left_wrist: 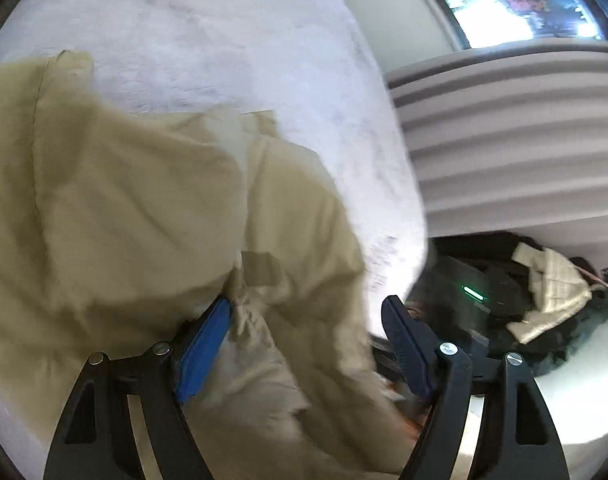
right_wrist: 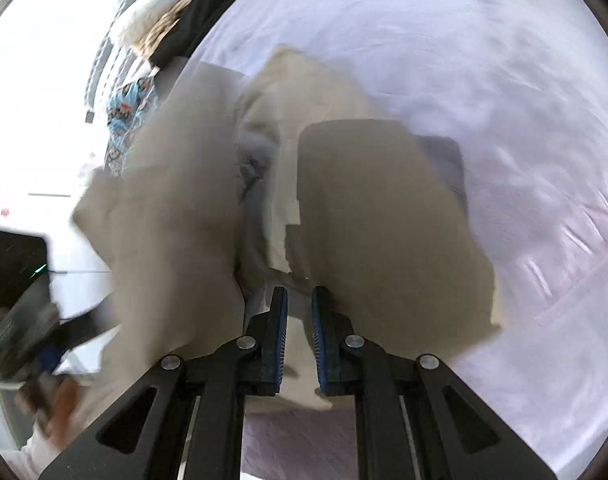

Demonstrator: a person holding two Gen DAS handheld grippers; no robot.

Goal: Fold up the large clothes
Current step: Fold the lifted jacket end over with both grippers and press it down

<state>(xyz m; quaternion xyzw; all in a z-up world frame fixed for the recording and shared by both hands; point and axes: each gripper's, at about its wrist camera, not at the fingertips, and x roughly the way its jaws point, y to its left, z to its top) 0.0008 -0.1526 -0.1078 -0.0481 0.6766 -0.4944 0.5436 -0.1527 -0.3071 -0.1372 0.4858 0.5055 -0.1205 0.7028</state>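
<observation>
A large beige garment (left_wrist: 124, 200) lies bunched on a white bed sheet (left_wrist: 224, 40). In the left wrist view my left gripper (left_wrist: 307, 312) is open, jaws wide apart, with a fold of the beige cloth lying between them and against the left blue pad (left_wrist: 204, 344). In the right wrist view the same beige garment (right_wrist: 383, 220) hangs and drapes in front of the camera. My right gripper (right_wrist: 300, 300) is nearly shut, pinching an edge of the beige cloth between its blue pads (right_wrist: 282, 320).
White sheet (right_wrist: 463, 60) fills the right. A ribbed grey headboard or wall panel (left_wrist: 503, 140) and a window (left_wrist: 515, 0) stand at right. Dark clothes and a white quilted item (left_wrist: 551, 292) lie beside the bed. A patterned blue cloth (right_wrist: 128, 112) and fur-trimmed dark coat (right_wrist: 176, 20) lie far left.
</observation>
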